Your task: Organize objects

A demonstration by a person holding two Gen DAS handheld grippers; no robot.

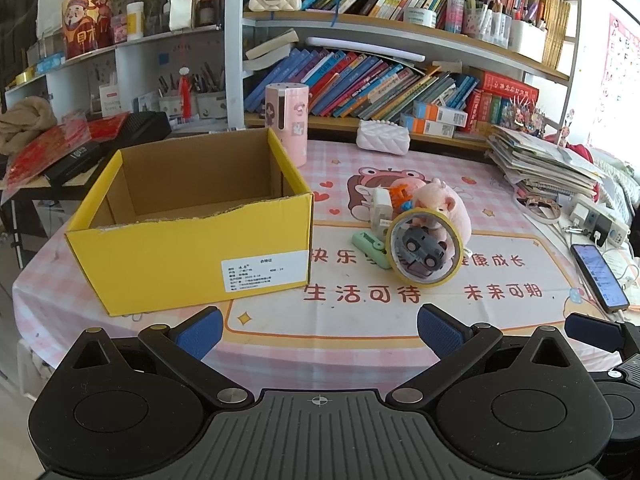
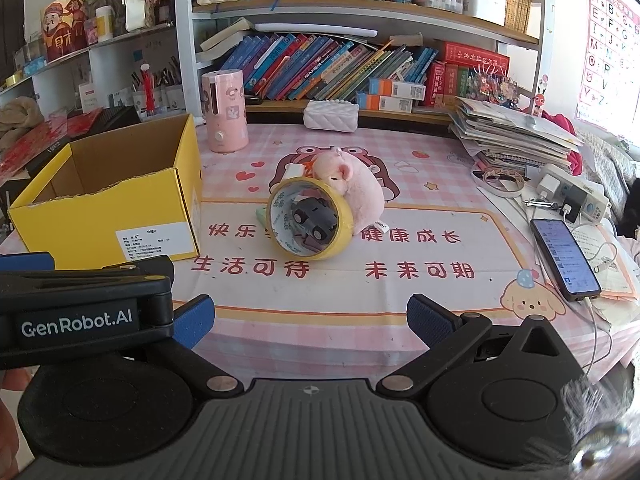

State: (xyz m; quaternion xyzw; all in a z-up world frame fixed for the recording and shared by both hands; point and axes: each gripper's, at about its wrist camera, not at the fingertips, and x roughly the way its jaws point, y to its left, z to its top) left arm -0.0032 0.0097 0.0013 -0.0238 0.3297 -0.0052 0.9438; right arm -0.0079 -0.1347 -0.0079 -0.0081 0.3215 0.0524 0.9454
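Note:
An open, empty yellow cardboard box [image 1: 188, 240] [image 2: 112, 200] stands on the left of the table. Right of it lies a small pile: a yellow tape roll [image 1: 425, 249] [image 2: 310, 220] on edge with a grey toy car [image 1: 424, 250] [image 2: 314, 220] inside it, a pink plush toy [image 1: 444, 202] [image 2: 360, 190], a green item [image 1: 370, 246], a white adapter [image 1: 382, 204] and an orange toy [image 1: 402, 194]. My left gripper [image 1: 320, 332] is open and empty at the near table edge, short of the box and pile. My right gripper [image 2: 310, 322] is open and empty beside it, facing the tape roll.
A pink cylinder device [image 1: 288, 120] and white quilted pouch [image 1: 382, 136] stand at the back. A paper stack [image 1: 540, 164], power strip [image 2: 572, 196] and charging phone [image 2: 564, 258] lie on the right. Bookshelves [image 1: 380, 92] rise behind the table. The left gripper's body [image 2: 80, 308] shows in the right wrist view.

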